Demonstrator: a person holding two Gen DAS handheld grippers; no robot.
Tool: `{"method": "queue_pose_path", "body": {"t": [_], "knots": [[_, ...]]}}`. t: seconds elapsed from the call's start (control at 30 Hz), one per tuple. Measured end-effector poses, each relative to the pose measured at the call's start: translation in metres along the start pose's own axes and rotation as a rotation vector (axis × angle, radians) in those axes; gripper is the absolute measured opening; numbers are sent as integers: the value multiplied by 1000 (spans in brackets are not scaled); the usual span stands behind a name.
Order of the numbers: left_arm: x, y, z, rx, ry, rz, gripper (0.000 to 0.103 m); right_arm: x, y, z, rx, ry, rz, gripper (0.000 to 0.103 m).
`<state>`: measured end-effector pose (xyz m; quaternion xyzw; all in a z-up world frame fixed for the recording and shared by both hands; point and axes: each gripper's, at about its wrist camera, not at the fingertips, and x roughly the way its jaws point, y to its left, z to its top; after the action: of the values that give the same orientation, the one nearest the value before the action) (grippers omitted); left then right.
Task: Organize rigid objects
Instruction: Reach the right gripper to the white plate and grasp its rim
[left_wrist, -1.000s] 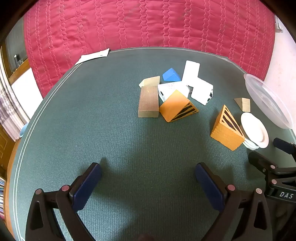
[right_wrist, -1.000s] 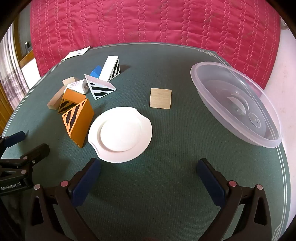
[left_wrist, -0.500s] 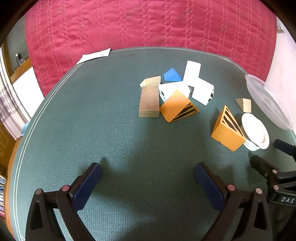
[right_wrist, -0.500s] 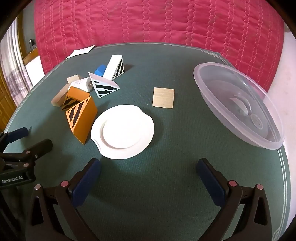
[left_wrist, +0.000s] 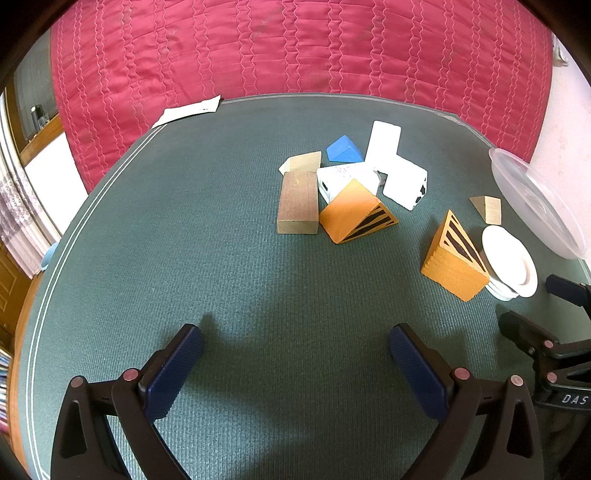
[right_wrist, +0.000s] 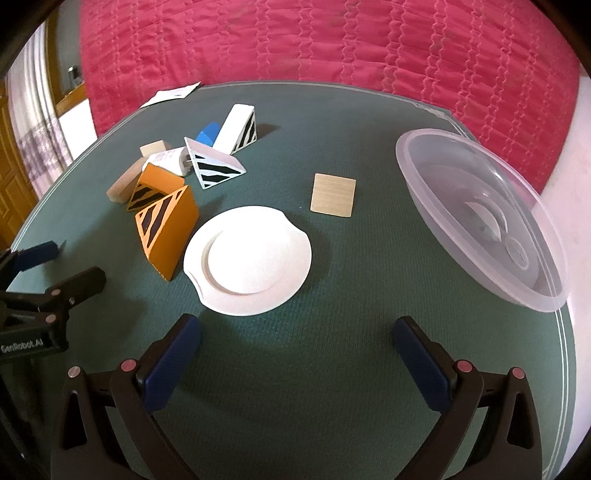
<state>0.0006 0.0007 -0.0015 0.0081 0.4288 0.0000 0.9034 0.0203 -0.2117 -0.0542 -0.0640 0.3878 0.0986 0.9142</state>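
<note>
Waiting over the green desk (left_wrist: 155, 229), both tools are empty. The left hand-held gripper (left_wrist: 295, 363) has its jaws spread wide and holds nothing. The right hand-held gripper (right_wrist: 297, 354) is spread wide too, with only bare desk between its pads.

Nothing looks sorted yet, so I think the job is at its start: picking what to grab first. Most blocks sit in a pile toward the far side of the desk, a bit to the right: a brown block (left_wrist: 298, 202), a blue wedge (left_wrist: 343, 149), some white blocks (left_wrist: 384, 146) and an orange wedge (left_wrist: 356, 217). A second orange wedge (right_wrist: 166, 230) lies apart from the pile, touching or nearly touching the left side of the white plate (right_wrist: 248, 260). A flat wood tile (right_wrist: 333, 194) lies alone past the plate. A clear bowl (right_wrist: 480, 218) hangs over the right edge of the desk.

The right tool is closest to the plate. My guess is it needs to reach forward, line its pads on two flat sides of a block, then squeeze. The wedges have slanted sides, so the grip could slip.
</note>
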Motion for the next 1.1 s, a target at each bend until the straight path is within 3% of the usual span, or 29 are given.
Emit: {"method": "queue_pose_path", "body": {"t": [0.27,0.43,0.63,0.8,1.07,1.1], "knots": [[-1,0,0,-2,0,-2,103,0,1,3,-19,-7,50,103],[-1,0,0,-2,0,-2,103,5,2,15,-27,-31,69,97],[-1,1,0,-2,0,-3,103,11,3,28,-37,-54,99,84],[-1,1,0,-1,1,-3,103,8,6,29,-58,-76,150,63],[-2,-3,2,23,-9,16,102,1,0,28,-39,-103,188,62],[-3,-5,2,34,-15,25,102,-1,-1,27,-37,-107,188,54]]}}
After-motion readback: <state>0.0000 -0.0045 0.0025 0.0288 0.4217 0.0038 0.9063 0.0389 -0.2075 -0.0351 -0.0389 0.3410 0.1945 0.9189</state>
